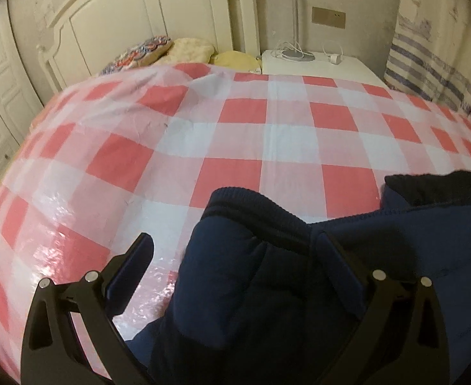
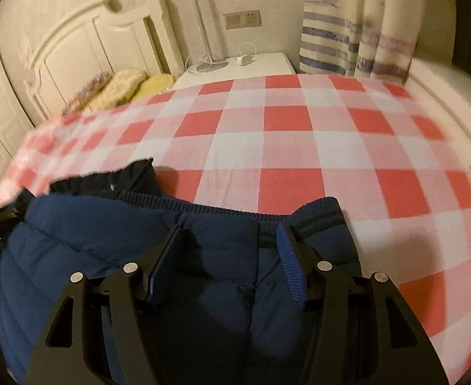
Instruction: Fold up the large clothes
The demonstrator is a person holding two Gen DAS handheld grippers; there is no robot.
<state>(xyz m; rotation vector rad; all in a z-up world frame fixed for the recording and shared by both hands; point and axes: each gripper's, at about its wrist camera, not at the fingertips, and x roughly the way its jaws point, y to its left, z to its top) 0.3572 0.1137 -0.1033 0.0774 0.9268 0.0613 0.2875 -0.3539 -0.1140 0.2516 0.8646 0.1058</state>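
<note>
A navy padded jacket [image 1: 299, 288] with a ribbed hem lies on the red-and-white checked bed cover [image 1: 235, 134]. In the left wrist view my left gripper [image 1: 235, 243] is open wide, its jaws either side of the jacket's ribbed left corner. In the right wrist view the jacket [image 2: 75, 240] fills the lower left, with its dark lining folded out at the far edge. My right gripper [image 2: 229, 234] is open, its jaws astride the ribbed hem, with padded cloth between them.
The checked cover [image 2: 299, 147] spreads far ahead. Pillows [image 1: 171, 51] lie by a white headboard [image 1: 132, 16]. A white nightstand [image 2: 235, 67] holds a lamp base and a cable. A striped curtain [image 2: 347, 38] hangs at right.
</note>
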